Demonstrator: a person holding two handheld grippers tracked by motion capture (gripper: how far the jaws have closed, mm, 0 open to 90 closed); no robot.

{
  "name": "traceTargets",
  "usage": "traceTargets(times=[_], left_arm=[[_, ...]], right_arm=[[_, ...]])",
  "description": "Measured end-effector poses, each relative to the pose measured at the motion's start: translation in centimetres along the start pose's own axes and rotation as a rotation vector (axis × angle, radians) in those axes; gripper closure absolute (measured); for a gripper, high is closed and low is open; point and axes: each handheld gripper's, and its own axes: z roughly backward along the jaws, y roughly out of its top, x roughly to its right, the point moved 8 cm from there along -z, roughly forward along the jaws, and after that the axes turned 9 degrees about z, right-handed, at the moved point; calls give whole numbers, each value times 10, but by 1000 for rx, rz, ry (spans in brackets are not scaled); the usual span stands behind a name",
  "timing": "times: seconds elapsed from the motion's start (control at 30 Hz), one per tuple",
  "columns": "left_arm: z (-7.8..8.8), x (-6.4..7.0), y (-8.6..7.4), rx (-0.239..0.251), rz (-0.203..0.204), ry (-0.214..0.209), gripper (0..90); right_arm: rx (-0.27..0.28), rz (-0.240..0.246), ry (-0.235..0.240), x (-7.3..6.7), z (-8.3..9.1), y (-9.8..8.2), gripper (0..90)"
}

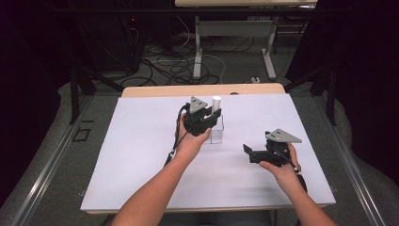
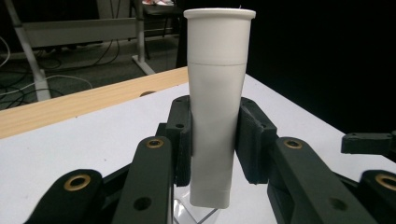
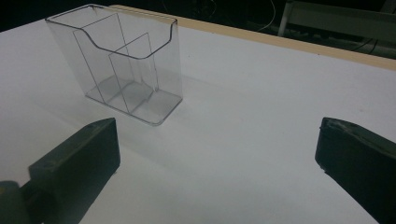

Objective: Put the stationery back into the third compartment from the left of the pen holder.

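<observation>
Left gripper view showed the left tongs pinching a white tube between their black pads. The tube stood nearly upright, cap end up. Its surface was smooth and matt, with a flared rim at the top and a fine seam below the cap. Its lower end was flat and crimped, and hung just above a clear edge that was cut off by the bottom of the frame; whether the two touched could not be told. The jaw arms were matt black, with brass-coloured bushings at the pivots.

High view showed the left tongs, under a grey three-cornered plate, covering most of the tube; only its cap rose beyond them. A clear plastic holder stood directly under and just past these tongs, hard to make out against the white sheet. The right tongs lay well apart to the right, low over the sheet.

Right gripper view showed the right tongs spread wide, with nothing between the jaws. The holder stood ahead and to the left of them: thin, transparent, box-shaped, with a scooped front wall and an inner divider. The pale wood table edge ran beyond it.
</observation>
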Motion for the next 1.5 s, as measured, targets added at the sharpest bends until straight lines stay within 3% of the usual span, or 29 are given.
traceTargets(times=[0.37, 0.57, 0.67, 1.1, 1.5], left_arm=[[-18, -2, -18, 17, 19, 68, 697], [-28, -4, -26, 7, -4, 96, 697], [-31, -5, -29, 7, 12, 100, 697], [-40, -9, -42, -25, -7, 145, 697], [-41, -11, -44, -38, 3, 150, 689]], right_arm=[[-5, -5, 7, -2, -3, -4, 0], [-16, -26, 13, -1, -4, -8, 0], [-18, -27, 14, 0, -5, -9, 0], [-19, -22, 32, -3, -6, -10, 0], [-31, -25, 39, -5, -6, -11, 5]])
